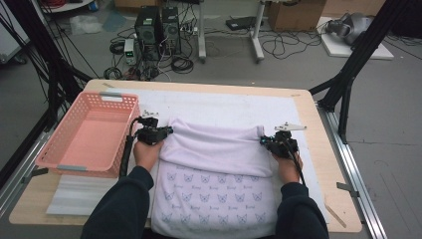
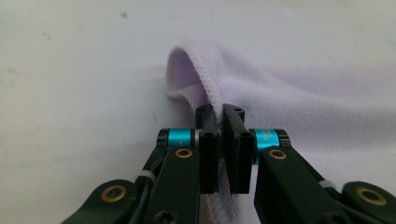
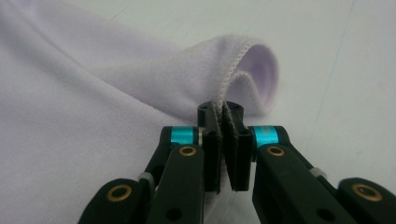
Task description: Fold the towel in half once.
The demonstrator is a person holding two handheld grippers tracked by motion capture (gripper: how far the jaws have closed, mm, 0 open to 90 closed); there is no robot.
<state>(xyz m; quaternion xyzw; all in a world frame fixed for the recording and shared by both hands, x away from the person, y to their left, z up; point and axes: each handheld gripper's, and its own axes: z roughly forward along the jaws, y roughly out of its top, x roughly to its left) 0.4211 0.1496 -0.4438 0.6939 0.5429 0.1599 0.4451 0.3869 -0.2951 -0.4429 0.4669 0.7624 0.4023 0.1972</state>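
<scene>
Here, the left gripper (image 2: 219,112) and right gripper (image 3: 223,109) each pinch a hemmed corner of the lilac towel (image 1: 214,174), lying mid-table right of the pink basket (image 1: 107,99). Thin grips; uneven pulling could slip a corner free.

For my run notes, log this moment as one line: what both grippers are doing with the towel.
left gripper: shut on towel hem | right gripper: shut on towel hem | towel: partly folded, on table | basket: left of towel
</scene>
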